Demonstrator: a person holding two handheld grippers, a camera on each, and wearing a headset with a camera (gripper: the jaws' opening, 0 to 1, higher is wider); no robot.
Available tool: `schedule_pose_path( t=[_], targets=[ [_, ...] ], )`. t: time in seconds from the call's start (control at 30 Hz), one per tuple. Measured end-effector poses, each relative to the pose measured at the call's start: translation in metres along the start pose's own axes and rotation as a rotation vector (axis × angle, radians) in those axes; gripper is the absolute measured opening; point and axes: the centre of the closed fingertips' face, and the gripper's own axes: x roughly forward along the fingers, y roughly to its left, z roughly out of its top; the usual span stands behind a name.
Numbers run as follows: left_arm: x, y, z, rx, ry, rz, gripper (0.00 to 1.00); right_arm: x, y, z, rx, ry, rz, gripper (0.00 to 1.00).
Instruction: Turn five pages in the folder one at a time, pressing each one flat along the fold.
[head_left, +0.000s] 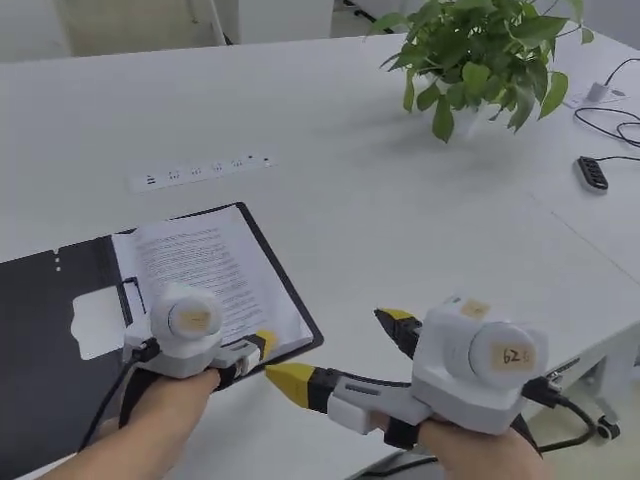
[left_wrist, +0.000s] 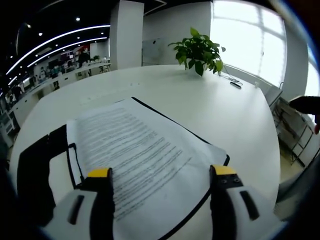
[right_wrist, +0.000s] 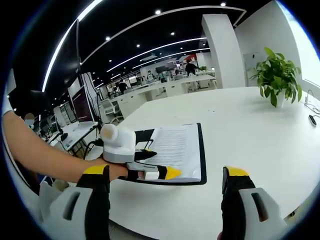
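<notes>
**Both tools open at the folder's near corner, no page lifted**

The white surface (head_left: 400, 200) carries everything, and a potted plant (head_left: 480, 50) stands far back on it, well apart from the work. The folder (head_left: 40, 330) lies open near the front left edge. Its black inner cover is on the left and a printed page (head_left: 200, 260) lies flat on the right half.

The left tool (left_wrist: 161, 175) is over the near part of this page, with its jaws spread wide and nothing between them. I judge it is placed there to catch the free edge of the sheet. Whether it touches the paper, I cannot tell.

The right tool (head_left: 342, 348) hovers just beside the folder's near right corner, over the bare surface, also released and empty. Probably it is kept there so it is free to press along the fold once a page comes over.
</notes>
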Motion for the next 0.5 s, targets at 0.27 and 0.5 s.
schedule_pose_path(
  t=[0.27, 0.5],
  targets=[
    [0.011, -0.008, -0.001, 0.08, -0.006, 0.003, 0.7, 0.003, -0.003, -0.002, 0.015, 0.004, -0.011, 0.92],
    [0.012, -0.019, -0.003, 0.111, -0.031, -0.03, 0.53, 0.007, -0.005, -0.001, 0.028, 0.002, -0.013, 0.92]
  ],
)
